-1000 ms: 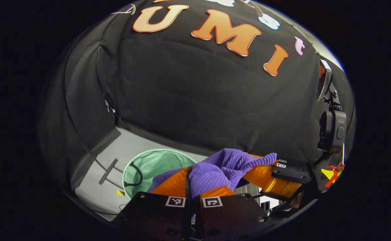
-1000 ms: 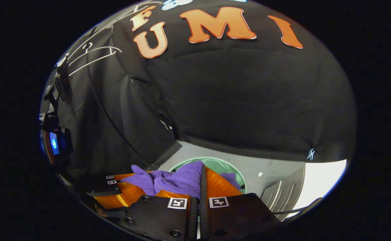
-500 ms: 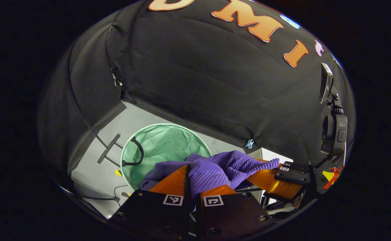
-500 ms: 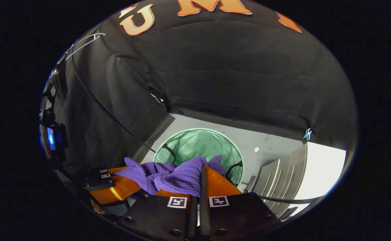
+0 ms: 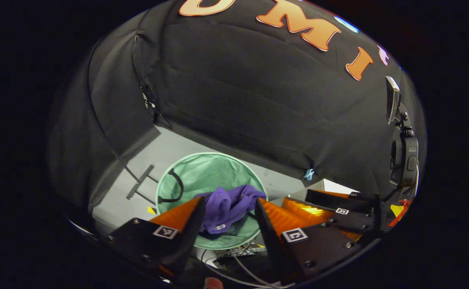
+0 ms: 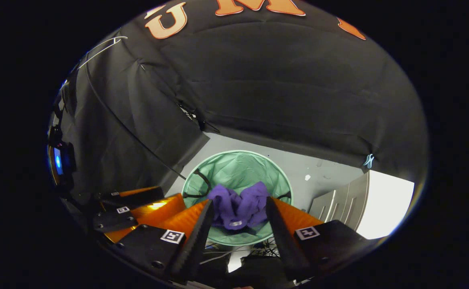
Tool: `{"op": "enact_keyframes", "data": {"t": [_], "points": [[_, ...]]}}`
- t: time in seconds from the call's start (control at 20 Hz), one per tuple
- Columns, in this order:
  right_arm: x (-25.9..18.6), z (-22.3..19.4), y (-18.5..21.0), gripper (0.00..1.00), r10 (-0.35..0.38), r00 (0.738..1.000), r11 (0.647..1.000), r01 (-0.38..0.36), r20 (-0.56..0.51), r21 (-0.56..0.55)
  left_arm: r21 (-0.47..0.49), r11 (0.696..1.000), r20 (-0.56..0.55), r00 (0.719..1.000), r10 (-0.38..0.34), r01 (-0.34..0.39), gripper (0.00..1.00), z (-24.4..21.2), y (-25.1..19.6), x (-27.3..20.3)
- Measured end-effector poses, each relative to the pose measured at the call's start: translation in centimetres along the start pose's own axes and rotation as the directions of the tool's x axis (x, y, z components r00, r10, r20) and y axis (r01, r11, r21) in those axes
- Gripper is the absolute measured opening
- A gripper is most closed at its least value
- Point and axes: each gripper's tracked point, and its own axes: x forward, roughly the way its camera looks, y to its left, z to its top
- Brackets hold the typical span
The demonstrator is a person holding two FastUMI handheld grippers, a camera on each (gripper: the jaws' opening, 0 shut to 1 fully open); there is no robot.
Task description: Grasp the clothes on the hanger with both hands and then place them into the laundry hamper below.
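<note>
Purple ribbed knit garment (image 5: 228,206), clamped between both grippers half a second earlier, now lies bunched inside the round mint-green mesh laundry hamper (image 5: 202,168) on the grey floor (image 5: 138,160). Left gripper (image 5: 228,224) and right gripper (image 6: 238,224) stand with fingers spread apart and empty, directly above the hamper's mouth. The garment appears fully inside the rim, though the fingers hide its near edge; placement looks complete.

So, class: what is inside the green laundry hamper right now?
A crumpled purple garment lies inside the green mesh hamper, with a black handle loop at its inner wall. The hamper's bottom under the garment is covered, so nothing can be told there.
</note>
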Motion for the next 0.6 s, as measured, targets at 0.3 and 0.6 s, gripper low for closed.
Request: {"op": "enact_keyframes", "data": {"t": [0.3,0.6], "points": [[-0.4,0.1,-0.1,0.98,-0.006,1.000,1.000,0.005,0.010,0.010,-0.018,1.000,0.028,1.000,0.002,-0.001,0.95,0.4,0.0,-0.9],[-2.7,1.5,0.7,0.98,0.018,0.996,0.998,-0.012,0.090,-0.069,-0.007,1.000,0.155,0.988,0.005,-0.004,0.95,2.8,-1.0,-5.1]]}}
